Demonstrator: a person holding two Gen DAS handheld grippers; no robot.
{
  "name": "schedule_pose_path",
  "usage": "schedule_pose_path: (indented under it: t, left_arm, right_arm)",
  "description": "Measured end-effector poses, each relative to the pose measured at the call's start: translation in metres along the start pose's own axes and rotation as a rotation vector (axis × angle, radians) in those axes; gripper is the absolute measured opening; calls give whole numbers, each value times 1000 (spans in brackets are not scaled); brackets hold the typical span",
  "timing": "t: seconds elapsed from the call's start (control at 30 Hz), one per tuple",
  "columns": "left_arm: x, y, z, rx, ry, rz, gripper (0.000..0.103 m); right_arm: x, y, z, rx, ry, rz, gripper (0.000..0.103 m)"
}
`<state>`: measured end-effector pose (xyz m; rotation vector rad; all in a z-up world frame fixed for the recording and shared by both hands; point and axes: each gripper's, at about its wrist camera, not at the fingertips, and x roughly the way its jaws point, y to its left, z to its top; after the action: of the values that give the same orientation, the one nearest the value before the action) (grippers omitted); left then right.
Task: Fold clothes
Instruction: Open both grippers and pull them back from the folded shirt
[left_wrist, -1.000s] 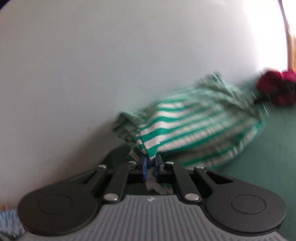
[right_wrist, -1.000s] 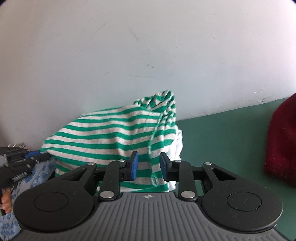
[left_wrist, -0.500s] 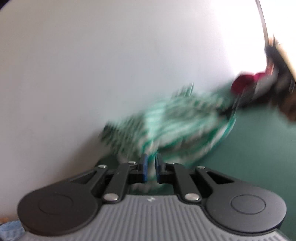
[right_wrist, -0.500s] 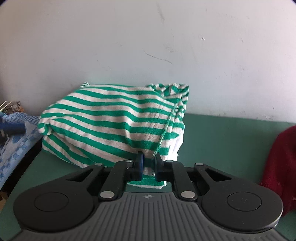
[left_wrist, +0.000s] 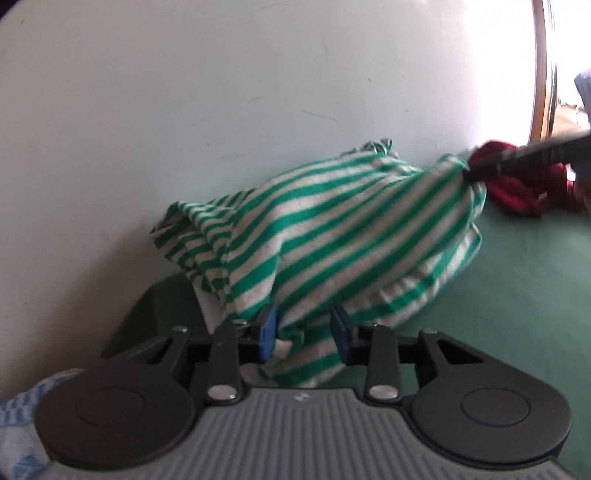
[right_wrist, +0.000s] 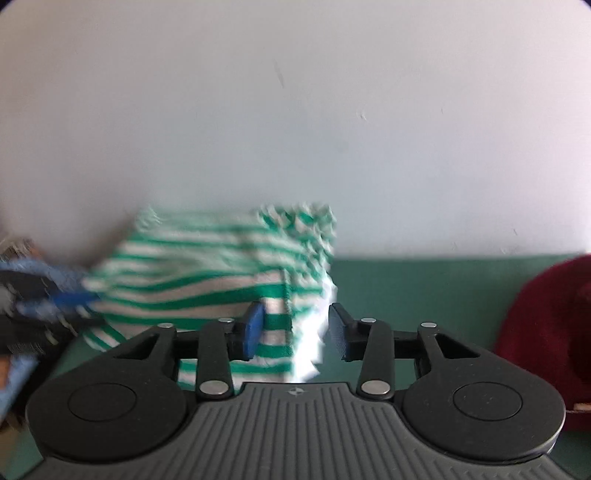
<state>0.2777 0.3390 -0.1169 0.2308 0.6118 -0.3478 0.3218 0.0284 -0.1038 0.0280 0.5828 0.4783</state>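
The striped shirt is bunched on the green surface against the wall, with cloth lying loose between the spread fingers of the left gripper and right gripper, neither being clamped, presumably for regripping.

Your inventory, by material:
- striped garment: soft knit cloth, green and white, matt.
- red garment: fuzzy dark cloth.
- blue cloth: patterned weave.
- table surface: matt green, felt-like.
- wall: matt white, lightly scuffed.
- Your left gripper: matt black plastic, ribbed grey body, shiny metal rivets, blue pads.
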Motion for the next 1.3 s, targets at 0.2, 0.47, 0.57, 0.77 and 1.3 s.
schedule_pose_path:
  t: [0.2, 0.47, 0.57, 0.77, 1.3]
  left_arm:
    - [-61, -50, -26, 17, -20, 149, 87]
    - [-185, -195, -101, -319, 36, 163, 101]
    - [-204, -249, -117, -328, 142, 216, 102]
    - [-231, -290, -99, -311, 189, 416, 102]
    - [-288, -295, -48, -389, 97, 634, 103]
  right_arm:
    - [-26, 10, -26, 77, 98, -248, 45]
    - [-154, 44, -132, 275, 238, -10, 69]
    - [-187, 68, -166, 210, 332, 6, 75]
    - [-220, 80, -186, 78, 481, 11, 75]
    - [-328, 121, -130, 48, 44, -194, 91]
